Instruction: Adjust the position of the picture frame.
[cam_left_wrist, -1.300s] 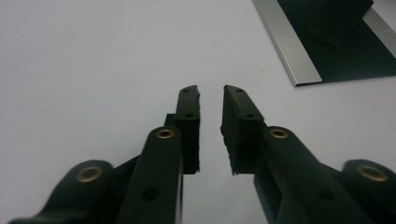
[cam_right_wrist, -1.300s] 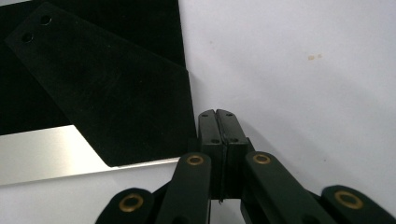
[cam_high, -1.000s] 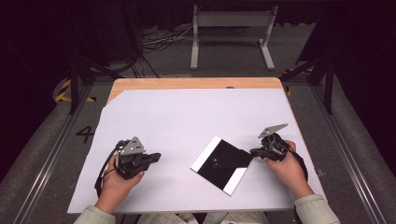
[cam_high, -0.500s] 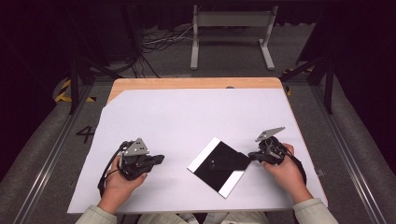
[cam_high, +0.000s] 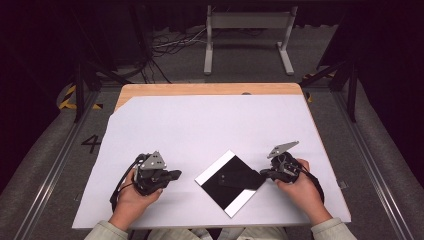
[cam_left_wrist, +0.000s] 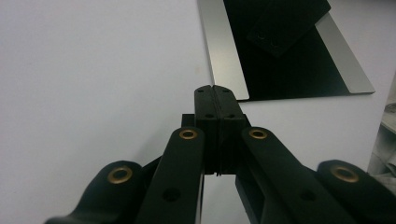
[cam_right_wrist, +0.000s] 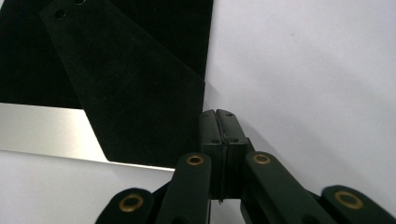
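Left gripper (cam_high: 172, 175) rests low on the white sheet (cam_high: 200, 125) covering the desk (cam_high: 200, 89), fingers (cam_left_wrist: 215, 100) pressed together, nothing between them, aimed at the plate. The black plate (cam_high: 227, 187) with silver edge strips lies flat between the two grippers, turned corner-on, near the desk's front edge. A black flap (cam_high: 240, 178) lies across the plate. Right gripper (cam_high: 264, 173) sits at the flap's right end, fingers (cam_right_wrist: 223, 126) pressed together, just beside the flap; contact cannot be told. No containers present.
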